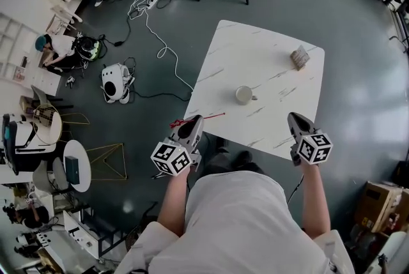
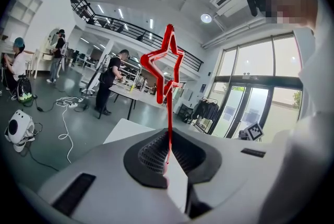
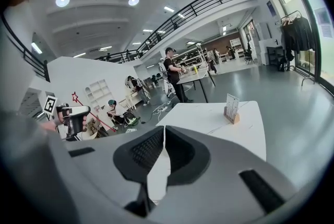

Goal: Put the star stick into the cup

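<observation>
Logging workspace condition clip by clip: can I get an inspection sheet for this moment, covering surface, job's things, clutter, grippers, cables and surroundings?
Surface: white marbled table, mostly bare.
Job's things: cup upright near the table's middle; star stick held in the left gripper, not in the cup.
Clutter: card stand near the table's far right corner.
Grippers: left gripper shut on the star stick, at the table's near edge; right gripper shut, nothing between its jaws.
Cables: white cable trailing over the floor left of the table; none on the table.
Surroundings: open hall; seated person at far left; cardboard box at right.
</observation>
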The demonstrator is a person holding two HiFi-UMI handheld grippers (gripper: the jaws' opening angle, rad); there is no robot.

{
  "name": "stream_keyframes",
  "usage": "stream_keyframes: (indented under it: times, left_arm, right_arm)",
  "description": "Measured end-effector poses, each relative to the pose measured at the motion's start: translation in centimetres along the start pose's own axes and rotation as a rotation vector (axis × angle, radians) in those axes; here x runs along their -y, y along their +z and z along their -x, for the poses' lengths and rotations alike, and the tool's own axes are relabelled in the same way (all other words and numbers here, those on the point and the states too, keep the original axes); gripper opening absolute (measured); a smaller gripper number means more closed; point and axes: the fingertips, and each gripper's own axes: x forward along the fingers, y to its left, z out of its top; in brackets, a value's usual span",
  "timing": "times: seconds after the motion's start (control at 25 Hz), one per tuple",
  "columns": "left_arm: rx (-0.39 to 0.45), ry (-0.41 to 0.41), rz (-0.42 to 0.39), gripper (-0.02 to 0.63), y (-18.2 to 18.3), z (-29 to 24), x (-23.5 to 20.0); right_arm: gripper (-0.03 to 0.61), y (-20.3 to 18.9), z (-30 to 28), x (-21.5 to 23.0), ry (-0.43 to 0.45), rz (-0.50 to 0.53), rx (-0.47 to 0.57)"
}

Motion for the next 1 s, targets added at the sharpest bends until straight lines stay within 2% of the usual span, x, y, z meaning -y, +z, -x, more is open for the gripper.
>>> stream_keyframes:
  times: [0.36,0.76,1.0]
  left_arm:
    - [-0.087,-0.077,-0.051,0.025,-0.6,-2.5,-2.8]
    - [-0.147,-0.176,-0.036,0.025,-0.7,-7.9,-4.2]
    - [-0.221,-0.219,-0.101,0.025,-2.5,-11.2,-4.6]
  right_arm:
    - [0.028,-0.3,-1.2,-1.3,-0.067,-0.041,0.025]
    - [0.028,-2.2,-2.0,-1.2,-0.161,-0.096,-0.005]
    - [0.028,-3.2,-2.9,-1.2,-0.198,-0.121,-0.037]
